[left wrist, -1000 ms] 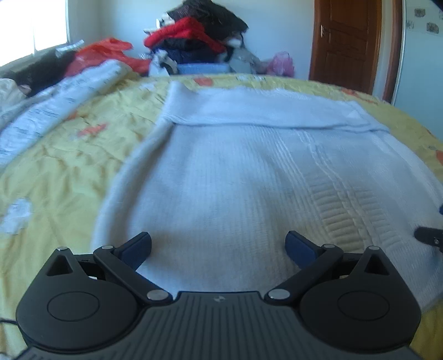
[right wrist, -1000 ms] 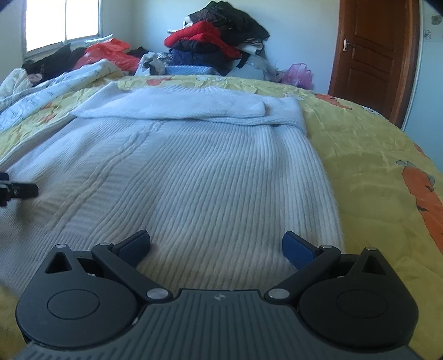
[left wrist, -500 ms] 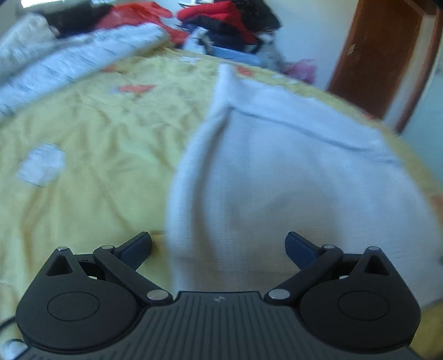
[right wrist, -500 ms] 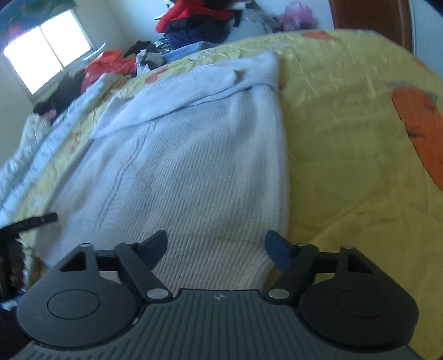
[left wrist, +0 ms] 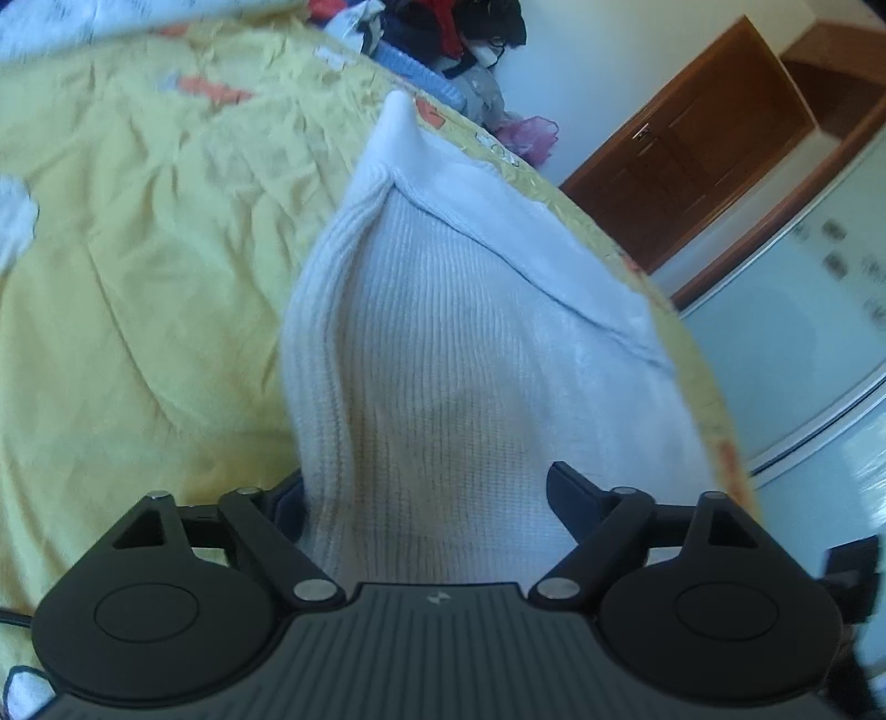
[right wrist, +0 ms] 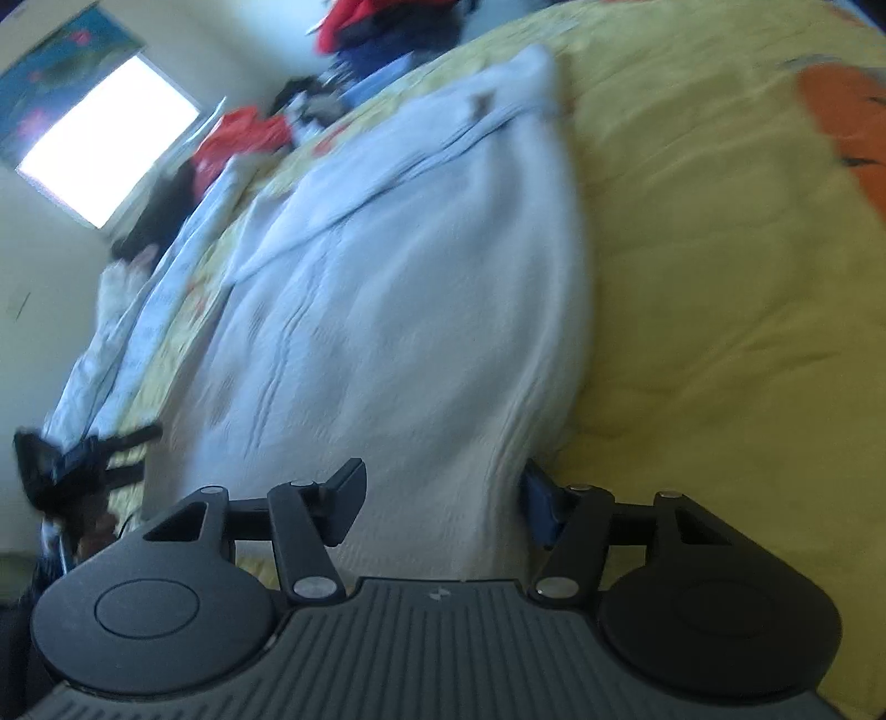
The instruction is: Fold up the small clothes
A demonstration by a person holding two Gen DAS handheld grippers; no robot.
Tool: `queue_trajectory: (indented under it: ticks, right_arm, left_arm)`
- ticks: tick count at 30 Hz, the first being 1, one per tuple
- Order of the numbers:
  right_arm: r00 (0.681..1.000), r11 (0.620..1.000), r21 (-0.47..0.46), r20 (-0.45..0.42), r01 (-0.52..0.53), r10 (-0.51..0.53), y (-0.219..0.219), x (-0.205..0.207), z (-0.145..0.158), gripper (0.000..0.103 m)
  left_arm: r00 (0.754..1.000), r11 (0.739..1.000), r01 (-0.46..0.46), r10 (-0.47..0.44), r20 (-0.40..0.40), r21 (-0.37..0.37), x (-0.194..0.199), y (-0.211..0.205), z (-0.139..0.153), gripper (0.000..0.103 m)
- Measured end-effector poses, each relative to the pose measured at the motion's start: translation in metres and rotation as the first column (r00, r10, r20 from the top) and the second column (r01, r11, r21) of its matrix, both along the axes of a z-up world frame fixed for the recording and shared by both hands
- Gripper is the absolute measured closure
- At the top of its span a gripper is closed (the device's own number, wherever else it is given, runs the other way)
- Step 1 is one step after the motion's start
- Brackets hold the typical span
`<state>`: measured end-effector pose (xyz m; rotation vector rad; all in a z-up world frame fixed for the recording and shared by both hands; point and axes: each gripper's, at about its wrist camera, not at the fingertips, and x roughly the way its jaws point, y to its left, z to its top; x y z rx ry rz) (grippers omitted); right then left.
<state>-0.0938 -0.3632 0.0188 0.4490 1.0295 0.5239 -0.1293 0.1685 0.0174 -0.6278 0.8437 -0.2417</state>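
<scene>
both grippers, left [left wrist: 426,498] and right [right wrist: 443,498], had swung to the sweater's [left wrist: 443,343] near corners on the bed [left wrist: 138,277], jaws closing, not yet clenched.

We see a knitted sweater [left wrist: 443,343] lying flat on the bedspread [left wrist: 138,266], its folded-over top edge at the far end. At its near corners, the left gripper [left wrist: 426,493] straddles the left edge and the right gripper [right wrist: 443,493] the right edge. A heap of clothes [left wrist: 443,27] sits beyond the bed; a door [left wrist: 692,155] stands far right.
</scene>
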Motion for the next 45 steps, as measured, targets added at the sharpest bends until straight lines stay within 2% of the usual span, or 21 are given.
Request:
queue_trajectory:
  ticks: [2, 3, 4, 6, 8, 10, 11, 14, 18, 20, 21, 22, 25, 28, 34, 36, 40, 42, 45]
  right_arm:
    - [1.0, 1.0, 0.021, -0.005, 0.008, -0.008, -0.001, 0.003, 0.001, 0.043]
    - [1.0, 0.999, 0.045, -0.019, 0.024, -0.023, -0.005, 0.004, 0.0, 0.044]
    - [0.999, 0.998, 0.06, -0.028, 0.036, -0.034, -0.008, 0.005, 0.0, 0.044]
    - [0.998, 0.996, 0.078, -0.038, 0.05, -0.047, -0.012, 0.007, -0.001, 0.047]
    - [0.998, 0.995, 0.084, -0.04, 0.057, -0.054, -0.011, 0.008, -0.002, 0.049]
    - [0.998, 0.995, 0.082, -0.037, 0.05, -0.048, -0.009, 0.007, -0.002, 0.075]
    - [0.998, 0.997, 0.067, -0.039, 0.045, -0.042, -0.008, 0.007, -0.003, 0.079]
    - [0.998, 0.998, 0.043, -0.05, 0.04, -0.038, -0.008, 0.006, -0.006, 0.081]
    - [0.995, 0.994, 0.08, -0.08, 0.068, -0.062, -0.01, 0.01, -0.012, 0.078]
    - [0.996, 0.996, 0.075, -0.077, 0.058, -0.052, -0.006, 0.012, -0.012, 0.078]
    - [0.996, 0.996, 0.068, -0.074, 0.05, -0.045, -0.005, 0.012, -0.011, 0.082]
    - [0.997, 0.997, 0.062, -0.073, 0.043, -0.039, -0.005, 0.012, -0.01, 0.085]
    - [0.997, 0.997, 0.065, -0.063, 0.043, -0.039, -0.01, 0.009, -0.009, 0.087]
    - [0.998, 0.991, 0.122, -0.036, 0.059, -0.055, -0.017, 0.005, -0.001, 0.088]
    - [0.995, 0.96, 0.267, 0.033, 0.08, -0.092, -0.032, 0.005, 0.026, 0.088]
    - [0.995, 0.957, 0.281, 0.043, 0.072, -0.088, -0.035, 0.011, 0.028, 0.088]
    - [0.997, 0.958, 0.277, 0.005, 0.07, -0.075, -0.035, 0.025, 0.019, 0.088]
    - [0.997, 0.953, 0.292, -0.005, 0.075, -0.077, -0.031, 0.03, 0.017, 0.088]
    - [0.996, 0.944, 0.323, 0.037, 0.065, -0.081, -0.03, 0.047, 0.027, 0.088]
  left_arm:
    - [1.0, 0.998, 0.013, -0.015, -0.027, -0.062, -0.001, 0.011, -0.003, 0.03]
    - [0.999, 0.997, 0.019, -0.022, -0.04, -0.07, -0.002, 0.014, -0.004, 0.04]
    - [0.998, 0.998, 0.028, -0.031, -0.053, -0.061, -0.002, 0.016, -0.005, 0.049]
    - [0.995, 0.998, 0.056, -0.058, -0.076, -0.03, -0.002, 0.016, -0.002, 0.055]
    - [0.991, 0.995, 0.096, -0.097, -0.088, -0.008, -0.002, 0.013, 0.001, 0.055]
    - [0.984, 0.988, 0.15, -0.147, -0.1, 0.021, 0.0, 0.008, 0.003, 0.055]
    - [0.98, 0.984, 0.176, -0.171, -0.104, 0.036, -0.001, 0.005, 0.004, 0.055]
    - [0.973, 0.975, 0.21, -0.202, -0.108, 0.07, -0.003, 0.0, 0.006, 0.057]
    - [0.976, 0.978, 0.199, -0.192, -0.102, 0.057, 0.001, -0.002, 0.003, 0.059]
    - [0.976, 0.975, 0.2, -0.19, -0.108, 0.095, 0.0, -0.005, 0.003, 0.073]
    - [0.975, 0.971, 0.204, -0.19, -0.113, 0.125, -0.004, -0.006, 0.004, 0.085]
    - [0.973, 0.966, 0.215, -0.199, -0.119, 0.141, -0.004, -0.007, 0.003, 0.089]
    - [0.972, 0.962, 0.221, -0.205, -0.114, 0.159, -0.007, -0.006, 0.006, 0.089]
    - [0.972, 0.961, 0.228, -0.214, -0.096, 0.159, -0.005, -0.006, 0.01, 0.09]
    - [0.976, 0.975, 0.215, -0.217, 0.033, 0.064, -0.002, 0.009, 0.032, 0.093]
    - [0.977, 0.976, 0.21, -0.212, 0.033, 0.054, 0.003, 0.011, 0.029, 0.093]
    - [0.977, 0.976, 0.21, -0.211, 0.013, 0.05, 0.012, 0.006, 0.024, 0.093]
    - [0.976, 0.976, 0.213, -0.215, 0.035, 0.051, 0.021, 0.0, 0.03, 0.093]
    - [0.973, 0.976, 0.21, -0.214, 0.09, 0.053, 0.047, 0.001, 0.047, 0.093]
